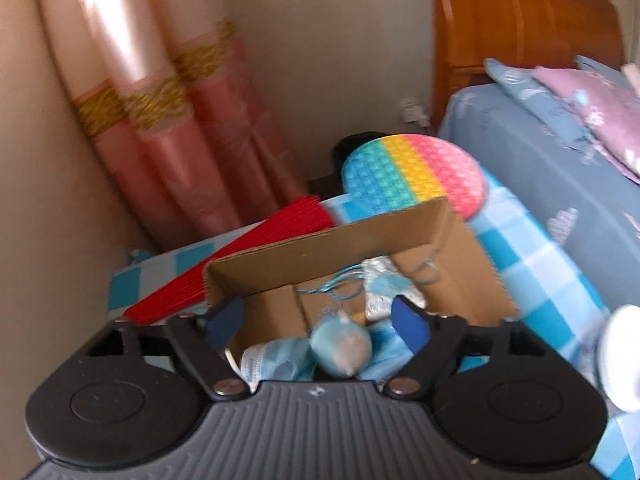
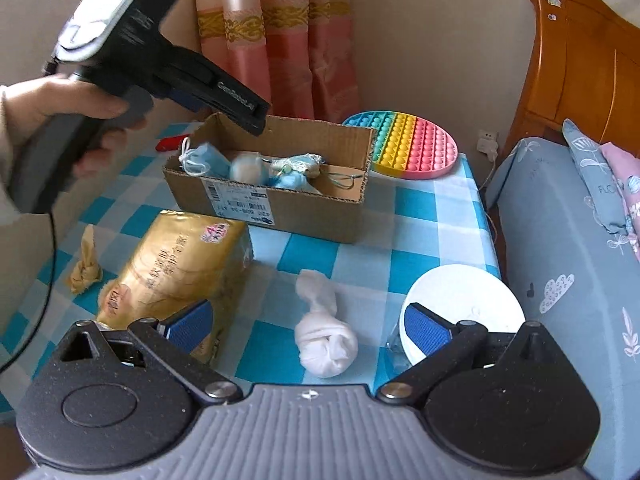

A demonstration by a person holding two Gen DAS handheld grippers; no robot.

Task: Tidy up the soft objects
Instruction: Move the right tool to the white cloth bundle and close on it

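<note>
Right wrist view looks down on a table (image 2: 416, 208) covered with a blue-and-white checked cloth, pushed into a corner between a beige wall, pink curtains (image 2: 288, 40) with a gold band, and a bed (image 2: 560, 240) with grey-blue bedding and an orange wooden headboard (image 2: 580, 64). At the far side of the table stands an open cardboard box (image 2: 280, 208) with a printed label on its near wall. Behind it lies a round rainbow pop-it mat (image 2: 412, 144). Inside the box sit a crumpled blue face mask (image 2: 204, 158), a pale blue plush ball (image 2: 246, 168), blurred, and a small blue bundle with strings (image 2: 296, 170). In front of the box lies a gold tissue pack (image 2: 176, 264), with a knotted tan cloth (image 2: 85, 268) to its left and a white rolled sock (image 2: 324, 340) to its right. A white round lid (image 2: 468, 300) rests near the table's right edge.

The left hand-held gripper (image 2: 256, 120), held by a hand (image 2: 68, 112), hangs over the box's back rim; the left wrist view shows its blue pads spread wide with nothing pinched, the plush ball below them in the box. The right hand-held gripper (image 2: 308, 324) is also spread, empty, its pads on either side of the white sock without touching it.
</note>
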